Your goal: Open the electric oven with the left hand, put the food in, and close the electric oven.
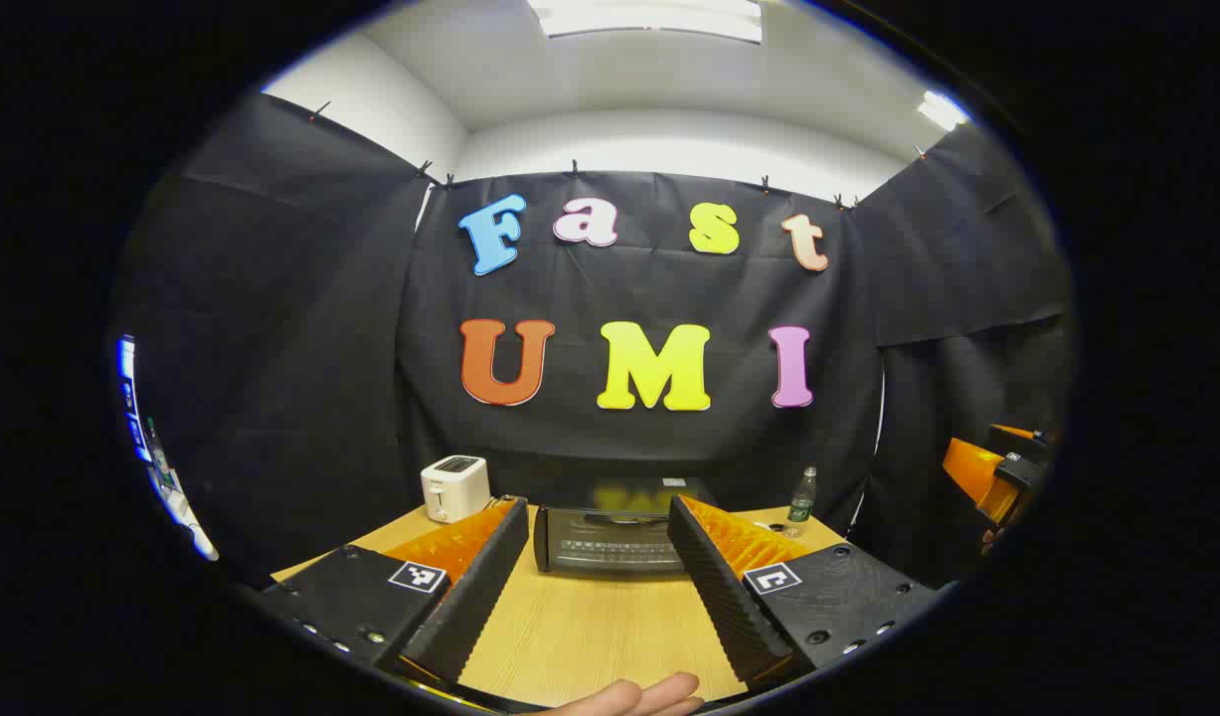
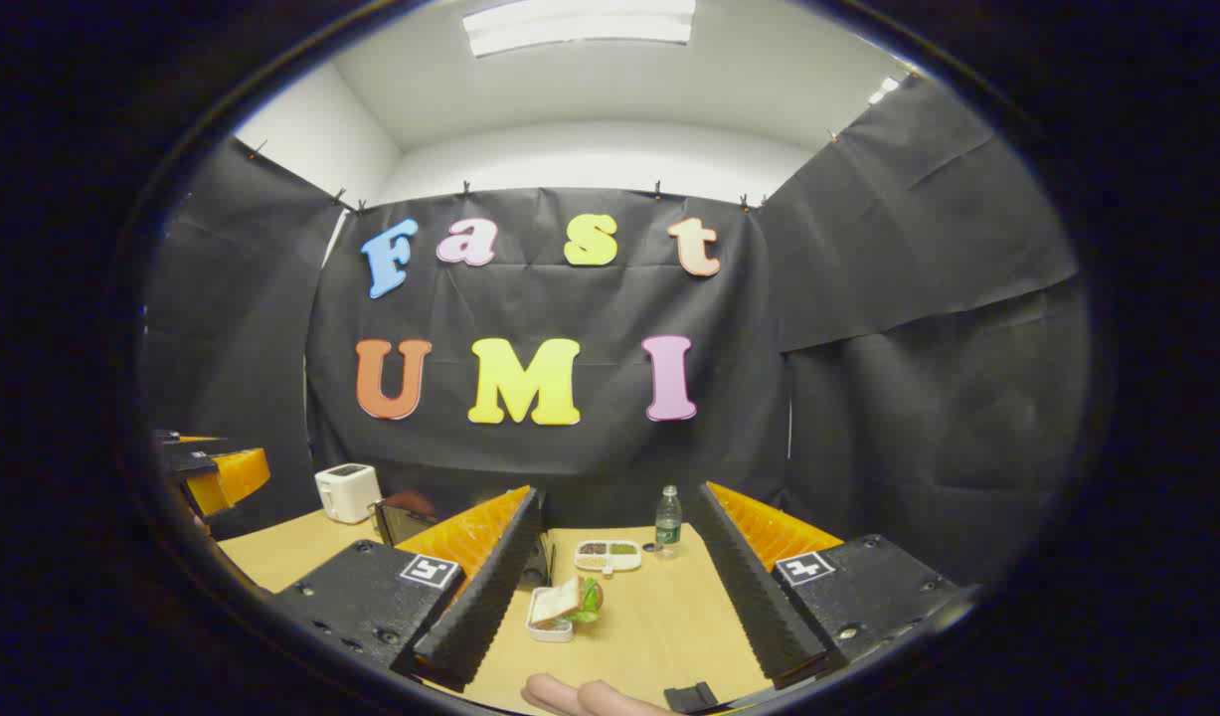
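Left gripper view, oven [image 1: 610, 539] ahead of spread left gripper [image 1: 598, 587]

Electric oven [image 1: 610, 542]: small dark toaster oven, glass door shut with handle across the top, standing upright toward the counter's [image 1: 580, 636] far edge. Food [image 2: 568, 604]: sandwich with green leaf, tilted in a small white tray, nearer the counter's middle, well apart from the oven.

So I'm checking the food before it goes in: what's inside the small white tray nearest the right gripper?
The white tray holds a sandwich with green leaves beside it. Whatever lies under the bread is covered.
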Action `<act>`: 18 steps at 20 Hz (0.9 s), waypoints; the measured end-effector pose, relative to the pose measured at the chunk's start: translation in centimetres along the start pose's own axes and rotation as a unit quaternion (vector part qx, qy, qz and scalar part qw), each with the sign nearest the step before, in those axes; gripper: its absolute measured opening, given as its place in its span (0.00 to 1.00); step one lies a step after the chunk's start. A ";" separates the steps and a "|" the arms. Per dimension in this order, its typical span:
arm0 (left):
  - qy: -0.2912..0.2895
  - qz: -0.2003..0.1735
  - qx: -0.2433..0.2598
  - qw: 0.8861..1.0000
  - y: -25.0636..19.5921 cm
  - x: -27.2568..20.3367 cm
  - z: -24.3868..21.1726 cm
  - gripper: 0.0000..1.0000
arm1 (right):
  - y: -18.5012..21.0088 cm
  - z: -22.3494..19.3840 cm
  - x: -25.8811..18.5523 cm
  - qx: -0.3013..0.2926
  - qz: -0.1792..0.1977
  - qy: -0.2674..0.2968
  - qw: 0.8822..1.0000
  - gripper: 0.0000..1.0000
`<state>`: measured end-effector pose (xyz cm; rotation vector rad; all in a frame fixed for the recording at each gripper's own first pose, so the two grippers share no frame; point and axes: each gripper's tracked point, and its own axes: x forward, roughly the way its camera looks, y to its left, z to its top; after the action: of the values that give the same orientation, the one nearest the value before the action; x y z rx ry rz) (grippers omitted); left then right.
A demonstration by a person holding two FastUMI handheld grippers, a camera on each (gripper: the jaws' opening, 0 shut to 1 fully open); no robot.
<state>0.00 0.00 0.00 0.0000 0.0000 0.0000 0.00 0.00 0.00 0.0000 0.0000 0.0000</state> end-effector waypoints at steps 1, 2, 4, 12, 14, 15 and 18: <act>-0.006 0.004 0.006 1.000 0.4 0.2 0.1 0.93 | 0.2 -0.3 0.2 0.006 0.005 0.003 1.000 0.96; -0.009 0.002 0.010 1.000 0.3 0.3 0.3 0.93 | 0.2 -0.2 0.3 0.009 0.007 0.003 1.000 0.96; -0.012 -0.009 0.010 1.000 -0.4 0.2 0.5 0.93 | -0.4 0.2 0.4 0.008 0.000 -0.002 1.000 0.96; -0.011 -0.005 0.018 1.000 -0.2 0.4 0.8 0.93 | -0.2 1.1 0.4 0.013 0.000 -0.012 1.000 0.96; -0.023 0.012 0.020 0.999 0.4 0.7 0.9 0.93 | -0.4 1.1 0.3 0.014 0.000 -0.013 1.000 0.96; -0.024 0.011 0.024 0.999 0.4 0.8 0.9 0.93 | -0.4 1.0 0.5 0.015 0.000 -0.013 1.000 0.96; -0.013 0.008 0.021 1.000 0.1 1.4 0.1 0.93 | -0.2 0.7 0.8 0.014 0.003 -0.011 1.000 0.95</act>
<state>1.38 0.12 0.07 0.0427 -0.0251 0.0164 0.85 -0.24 0.65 0.0281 -0.0213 0.0066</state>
